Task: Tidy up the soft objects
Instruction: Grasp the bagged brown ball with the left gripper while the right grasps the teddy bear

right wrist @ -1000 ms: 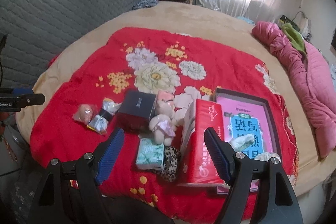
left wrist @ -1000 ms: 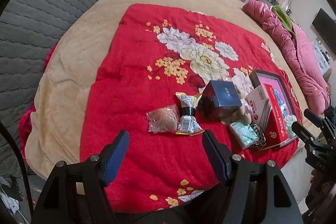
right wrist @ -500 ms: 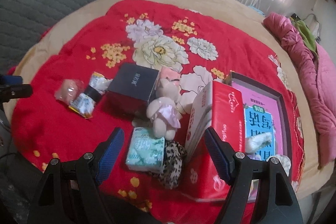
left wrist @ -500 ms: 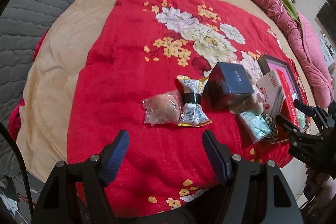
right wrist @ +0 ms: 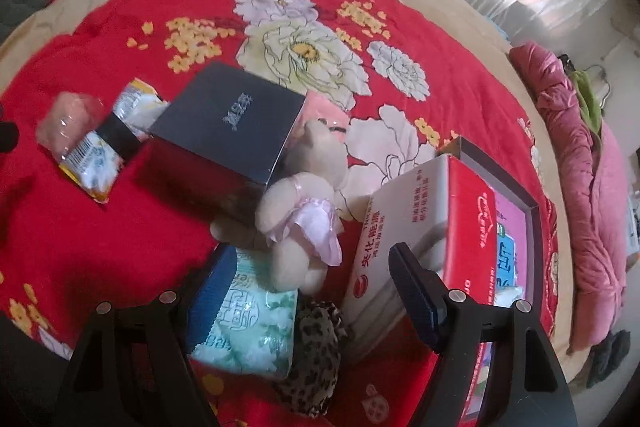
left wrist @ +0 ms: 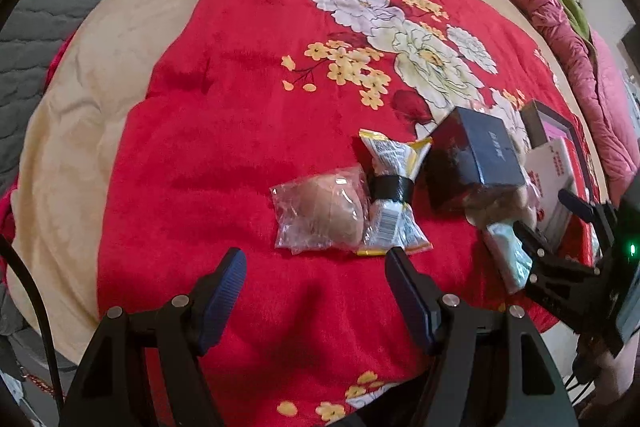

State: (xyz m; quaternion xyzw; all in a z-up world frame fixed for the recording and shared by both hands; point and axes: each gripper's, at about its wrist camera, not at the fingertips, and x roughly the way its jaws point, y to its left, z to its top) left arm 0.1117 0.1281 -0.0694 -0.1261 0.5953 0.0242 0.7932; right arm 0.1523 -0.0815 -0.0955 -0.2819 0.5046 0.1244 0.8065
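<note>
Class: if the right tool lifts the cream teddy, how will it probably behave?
The teddy looks plush, so it would probably squash between the open right tool fingers. Its limbs would likely dangle. It seems light.

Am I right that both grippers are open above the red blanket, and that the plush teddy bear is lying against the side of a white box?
Nearly. The left gripper and right gripper are both open above the red blanket, but the plush teddy bear lies against a dark navy box, not a white one. The right wrist view shows this.
</note>
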